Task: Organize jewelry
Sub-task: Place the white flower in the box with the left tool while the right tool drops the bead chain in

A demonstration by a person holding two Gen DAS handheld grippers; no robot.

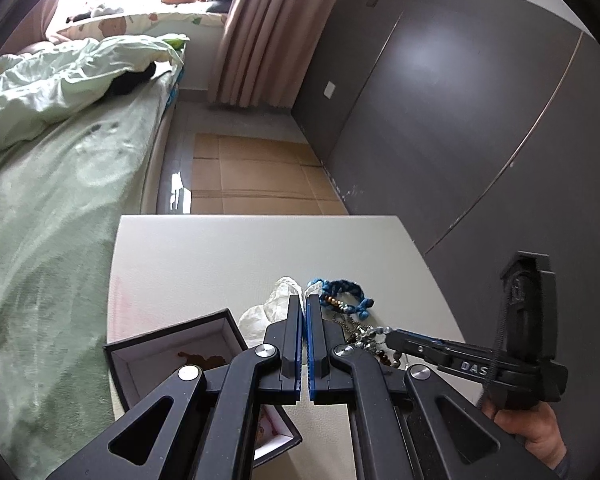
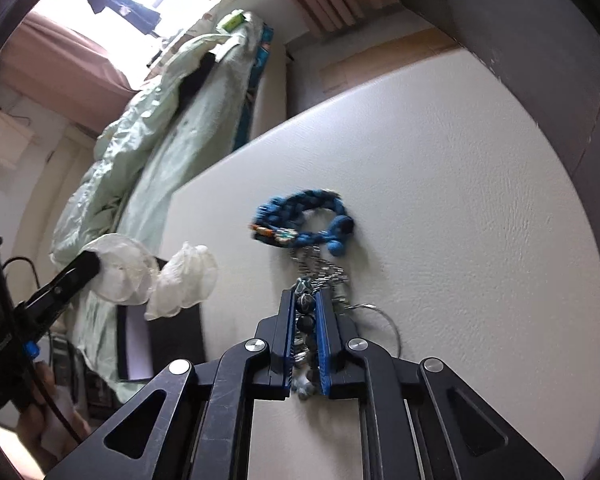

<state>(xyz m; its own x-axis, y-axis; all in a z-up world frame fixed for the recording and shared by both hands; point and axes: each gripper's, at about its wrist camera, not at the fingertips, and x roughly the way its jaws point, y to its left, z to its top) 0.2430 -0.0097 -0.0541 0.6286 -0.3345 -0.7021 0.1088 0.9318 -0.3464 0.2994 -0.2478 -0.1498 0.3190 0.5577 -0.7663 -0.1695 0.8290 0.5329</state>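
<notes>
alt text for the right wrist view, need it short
The right gripper is shut on a beaded bracelet amid tangled chains on a white table, a blue braided bracelet lying just beyond. At left, the left gripper holds a sheer white pouch.

box (image 1: 172, 356) left of pouch (image 1: 278, 304) | bracelet (image 1: 342, 290) right | all on table (image 1: 220, 256)

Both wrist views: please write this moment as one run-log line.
left gripper: shut on white sheer pouch | right gripper: shut on dark beaded strand | blue braided bracelet: on white table
</notes>
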